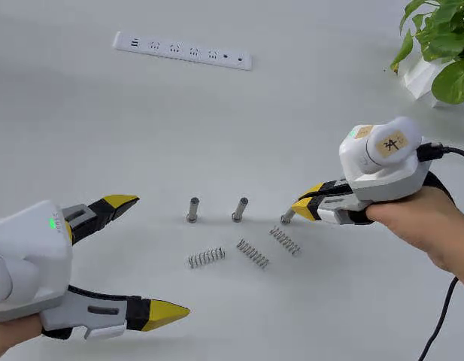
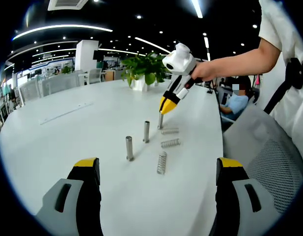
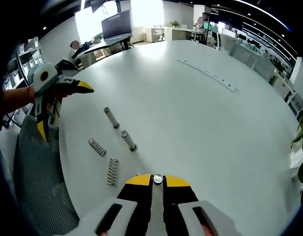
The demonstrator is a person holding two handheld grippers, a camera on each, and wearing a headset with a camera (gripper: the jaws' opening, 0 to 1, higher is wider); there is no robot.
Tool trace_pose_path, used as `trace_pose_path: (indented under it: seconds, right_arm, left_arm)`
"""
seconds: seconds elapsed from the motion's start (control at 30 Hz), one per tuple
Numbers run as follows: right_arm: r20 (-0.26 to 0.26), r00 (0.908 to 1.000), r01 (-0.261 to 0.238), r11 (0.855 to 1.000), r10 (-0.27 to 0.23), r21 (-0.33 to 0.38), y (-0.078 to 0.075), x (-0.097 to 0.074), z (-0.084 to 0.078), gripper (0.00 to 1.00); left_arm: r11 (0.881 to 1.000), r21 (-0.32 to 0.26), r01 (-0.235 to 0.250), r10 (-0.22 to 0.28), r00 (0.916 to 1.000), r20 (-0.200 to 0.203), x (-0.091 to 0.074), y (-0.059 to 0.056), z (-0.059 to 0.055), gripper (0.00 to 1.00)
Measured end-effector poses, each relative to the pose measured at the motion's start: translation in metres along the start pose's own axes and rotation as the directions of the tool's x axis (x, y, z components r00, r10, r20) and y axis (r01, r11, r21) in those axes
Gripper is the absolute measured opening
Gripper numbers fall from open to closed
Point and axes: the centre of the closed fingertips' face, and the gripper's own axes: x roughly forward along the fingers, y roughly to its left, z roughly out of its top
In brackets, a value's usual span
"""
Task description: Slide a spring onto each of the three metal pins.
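Two metal pins (image 1: 192, 209) (image 1: 240, 208) stand upright on the white table (image 1: 104, 135). My right gripper (image 1: 298, 208) is shut on the third pin (image 1: 287, 217); its top (image 3: 157, 180) shows between the closed yellow tips. Three springs (image 1: 206, 258) (image 1: 253, 253) (image 1: 285, 240) lie loose just in front of the pins. My left gripper (image 1: 153, 256) is held open to the left of the springs, nothing between its fingers. In the left gripper view the pins (image 2: 129, 148) (image 2: 146, 132) stand in a row, with the right gripper (image 2: 167, 104) on the farthest pin (image 2: 160, 121).
A white power strip (image 1: 183, 50) lies at the far side of the table. A potted plant (image 1: 442, 45) stands at the far right corner. The right gripper's black cable (image 1: 442, 316) trails down at the right. A mesh chair (image 2: 269, 157) sits beside the table edge.
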Motion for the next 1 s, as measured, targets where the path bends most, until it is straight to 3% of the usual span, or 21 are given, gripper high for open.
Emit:
trace_pose_path:
  seconds: [0.73,1.0]
  right_arm:
    - [0.008,0.9999,-0.012,1.0,0.012,-0.018,0.005,0.0039,0.0022,0.04]
    - [0.011,0.9999,-0.011,1.0,0.011,-0.017,0.0,0.0055,0.0023,0.04]
  left_arm:
    - [1.0,-0.006,-0.001,0.001,1.0,0.001,0.0002,0.0007,-0.0003,0.98]
    - [1.0,-0.007,-0.001,0.001,1.0,0.003,0.0001,0.0007,0.0002,0.98]
